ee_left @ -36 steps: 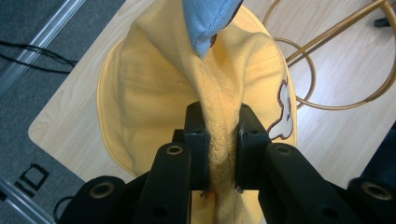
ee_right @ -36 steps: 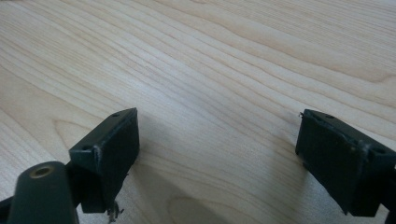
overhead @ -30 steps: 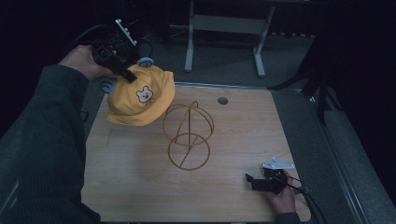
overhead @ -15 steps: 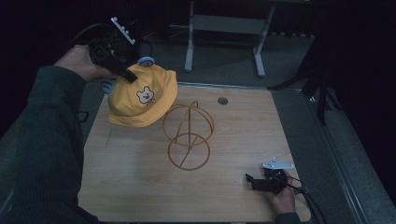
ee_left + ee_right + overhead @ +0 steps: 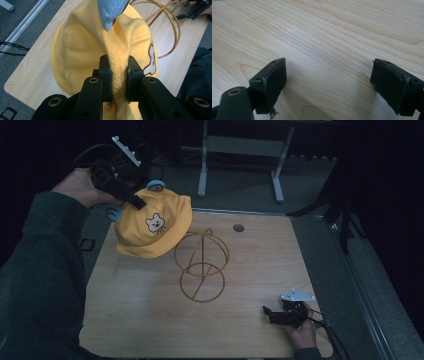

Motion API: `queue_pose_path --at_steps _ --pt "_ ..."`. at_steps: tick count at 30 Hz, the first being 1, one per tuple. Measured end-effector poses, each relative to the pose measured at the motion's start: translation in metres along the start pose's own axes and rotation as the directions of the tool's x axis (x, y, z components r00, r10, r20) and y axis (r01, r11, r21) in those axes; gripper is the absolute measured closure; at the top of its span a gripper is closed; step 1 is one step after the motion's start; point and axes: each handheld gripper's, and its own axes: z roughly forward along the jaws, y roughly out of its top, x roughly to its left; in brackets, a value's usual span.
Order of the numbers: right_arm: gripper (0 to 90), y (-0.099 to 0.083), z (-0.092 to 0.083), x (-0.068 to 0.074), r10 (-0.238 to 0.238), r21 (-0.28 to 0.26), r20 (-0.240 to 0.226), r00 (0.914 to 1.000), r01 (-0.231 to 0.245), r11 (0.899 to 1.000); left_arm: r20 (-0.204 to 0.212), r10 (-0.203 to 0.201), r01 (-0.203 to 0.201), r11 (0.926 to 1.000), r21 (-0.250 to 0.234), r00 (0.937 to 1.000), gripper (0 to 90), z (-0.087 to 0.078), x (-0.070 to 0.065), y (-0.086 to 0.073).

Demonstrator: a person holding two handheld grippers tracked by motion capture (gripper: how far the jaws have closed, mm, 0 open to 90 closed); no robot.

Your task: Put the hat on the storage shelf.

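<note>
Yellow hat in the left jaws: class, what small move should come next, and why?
Probably carry the yellow hat sideways until it hangs over the wire stand. The left gripper pinches its crown, lifted beside the stand, not above it; the right gripper rests open on the table.

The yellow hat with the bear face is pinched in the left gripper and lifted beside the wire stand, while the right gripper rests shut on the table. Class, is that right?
One detail is wrong: the right gripper is open, its jaws wide apart over bare table, as the right gripper view shows. The left gripper does pinch the yellow hat beside the wire stand.
</note>
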Motion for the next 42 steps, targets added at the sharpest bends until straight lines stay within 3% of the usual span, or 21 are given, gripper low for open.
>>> queue_pose_path --at_steps 16,41,42 --pt "13.4 0.000 0.000 0.000 -0.003 -0.001 0.000 1.0000 0.003 1.000 0.030 0.083 -0.082 0.9966 -0.007 0.9961 78.5 -0.001 -0.020 0.007" --pt "13.5 0.000 0.000 0.000 -0.002 -0.003 0.000 1.0000 0.002 1.000 0.057 0.149 -0.149 0.9888 -0.009 0.9872 78.4 0.004 -0.038 0.015" --pt "13.5 0.000 0.000 0.000 -0.002 -0.003 0.000 1.0000 0.002 1.000 0.060 0.163 -0.163 0.9865 -0.011 0.9847 78.4 0.006 -0.041 0.018"
